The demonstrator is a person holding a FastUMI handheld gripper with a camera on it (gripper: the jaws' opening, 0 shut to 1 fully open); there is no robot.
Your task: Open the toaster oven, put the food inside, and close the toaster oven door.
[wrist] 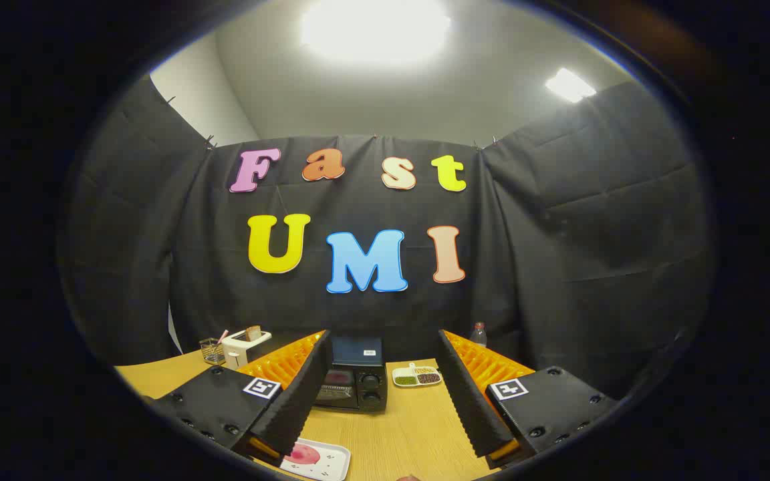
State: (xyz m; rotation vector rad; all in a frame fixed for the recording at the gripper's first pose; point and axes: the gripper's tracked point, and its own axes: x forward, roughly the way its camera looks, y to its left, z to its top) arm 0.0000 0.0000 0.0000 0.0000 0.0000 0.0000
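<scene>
I am holding my gripper up over the wooden table, its two fingers spread wide and gripping nothing. Between them, at about twelve o'clock and beyond the tips, the black toaster oven is sitting against the booth wall, and I am judging its door to be still closed, since the dark glass front is facing me flat with the knobs beside it. So nothing of the task is looking done yet: the door needs opening, the food needs carrying in, and the door needs closing again.

At around seven o'clock, just beside my left finger, a white tray with something pink on it is lying near me; I am taking that for the food, though I cannot tell what it is. At one o'clock, beside the oven, a small divided dish is holding green and dark bits. Farther off at ten o'clock a white toaster and a wire holder are standing, and at two o'clock a bottle is standing.
</scene>
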